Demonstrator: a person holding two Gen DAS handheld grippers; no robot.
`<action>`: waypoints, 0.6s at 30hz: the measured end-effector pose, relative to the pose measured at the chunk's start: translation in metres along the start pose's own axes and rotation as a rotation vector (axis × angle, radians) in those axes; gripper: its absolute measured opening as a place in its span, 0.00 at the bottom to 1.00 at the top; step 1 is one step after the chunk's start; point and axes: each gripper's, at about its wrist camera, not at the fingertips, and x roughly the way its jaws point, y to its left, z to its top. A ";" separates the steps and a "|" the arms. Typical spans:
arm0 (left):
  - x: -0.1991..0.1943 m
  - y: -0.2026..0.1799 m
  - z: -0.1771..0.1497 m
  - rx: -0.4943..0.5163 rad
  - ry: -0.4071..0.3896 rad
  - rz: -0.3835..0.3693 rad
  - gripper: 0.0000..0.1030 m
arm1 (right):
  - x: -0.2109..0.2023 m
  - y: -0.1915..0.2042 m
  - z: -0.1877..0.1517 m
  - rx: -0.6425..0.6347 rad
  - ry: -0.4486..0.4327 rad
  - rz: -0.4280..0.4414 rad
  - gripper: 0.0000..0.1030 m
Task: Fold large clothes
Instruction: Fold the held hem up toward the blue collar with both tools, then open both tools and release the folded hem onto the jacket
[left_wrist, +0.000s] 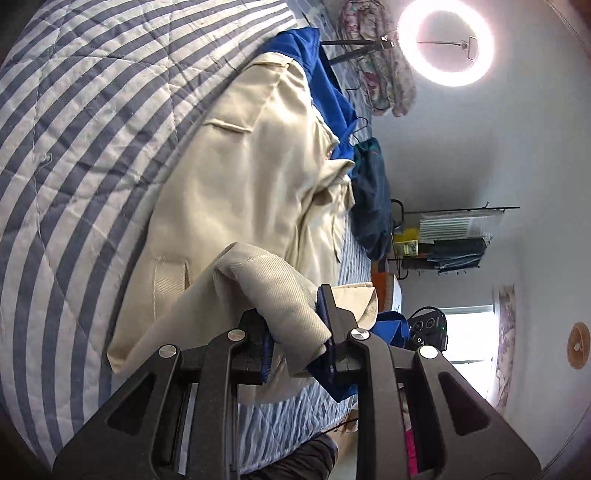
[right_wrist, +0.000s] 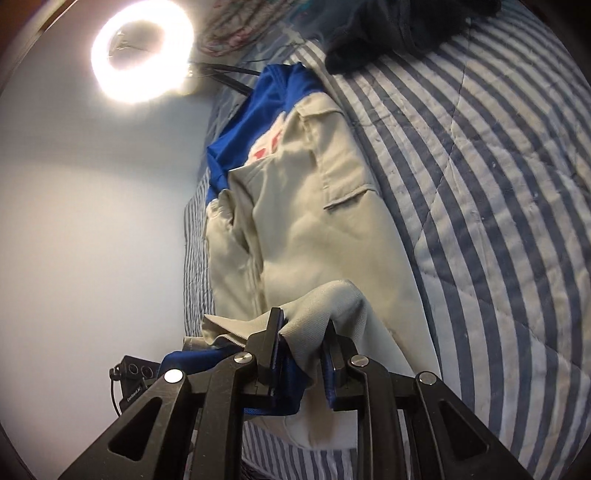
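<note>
- Out past our fingers is the biggest thing, the striped quilt (left_wrist: 92, 147) on the bed. Everything soft lies on it.
- On the quilt, just ahead of both sets of fingers, lies the cream jacket (left_wrist: 240, 177). It is the big piece we are folding. It is spread long, and its near end is lifted up to us.
- Under the jacket, on its far side, a blue garment (left_wrist: 314, 74) peeks out. A bit of blue also shows low by our fingers.
- A dark garment (right_wrist: 388, 29) sits far off on the quilt, well apart from the jacket.
- Beyond the bed stands a ring light (left_wrist: 445, 40), shining bright.
- A wire shelf (left_wrist: 454, 236) stands by the wall. It holds folded cloth and a few small things we cannot make out.
- Our left gripper (left_wrist: 295, 332) has its fingers closed narrow on a bunch of the jacket's near edge.
- Our right gripper (right_wrist: 303, 343) pinches the jacket's near edge too, with cloth bunched between its fingers.
- We think we are in the folding step, with the near end held up at two spots.
- Next, we think both ends should go forward together, away from us, and lay this end over the far part. We should keep the edge even, or it may sag and wrinkle.
</note>
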 end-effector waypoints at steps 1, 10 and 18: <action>0.002 0.002 0.002 0.000 0.000 0.003 0.20 | 0.002 -0.001 0.001 0.004 0.003 0.004 0.20; 0.004 0.009 0.008 -0.051 0.007 -0.024 0.35 | -0.010 0.000 0.007 -0.014 -0.040 0.040 0.64; -0.024 -0.010 0.023 0.008 -0.075 -0.034 0.54 | -0.034 0.034 -0.023 -0.197 -0.050 0.037 0.50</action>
